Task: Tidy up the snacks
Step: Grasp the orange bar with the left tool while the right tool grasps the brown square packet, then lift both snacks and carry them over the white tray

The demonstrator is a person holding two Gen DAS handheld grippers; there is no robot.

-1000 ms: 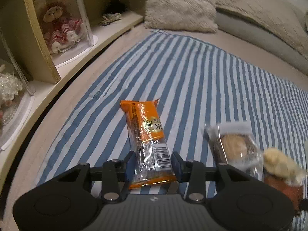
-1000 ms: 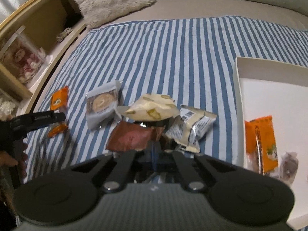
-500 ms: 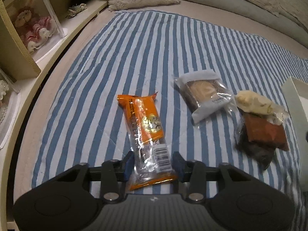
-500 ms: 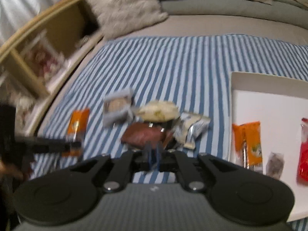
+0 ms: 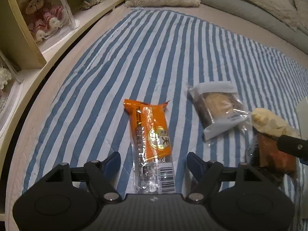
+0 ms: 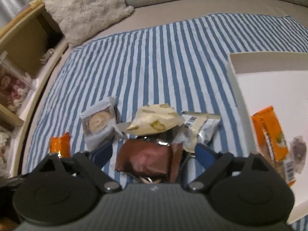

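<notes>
An orange snack bar (image 5: 150, 140) lies on the striped blanket between the fingers of my left gripper (image 5: 154, 162). Its jaws are opening and the pads stand clear of the wrapper. To its right lie a clear-wrapped pastry (image 5: 217, 107), a cream packet (image 5: 269, 121) and a brown packet (image 5: 273, 154). My right gripper (image 6: 154, 153) hangs over that pile, jaws opening wide, with the brown packet (image 6: 146, 157) between the fingers but not pressed. Behind it lie the cream packet (image 6: 154, 122) and a silver packet (image 6: 200, 127). A finger of the right gripper (image 5: 292, 146) shows in the left wrist view.
A white tray (image 6: 233, 71) at the right holds another orange bar (image 6: 271, 134) and a small dark packet (image 6: 298, 150). A wooden shelf (image 5: 25, 44) with a doll in a clear case runs along the left. A fluffy pillow (image 6: 86, 9) lies at the back.
The left jaws have let go of the orange bar and spread apart. The right jaws went from shut to wide apart and now straddle the brown packet.
</notes>
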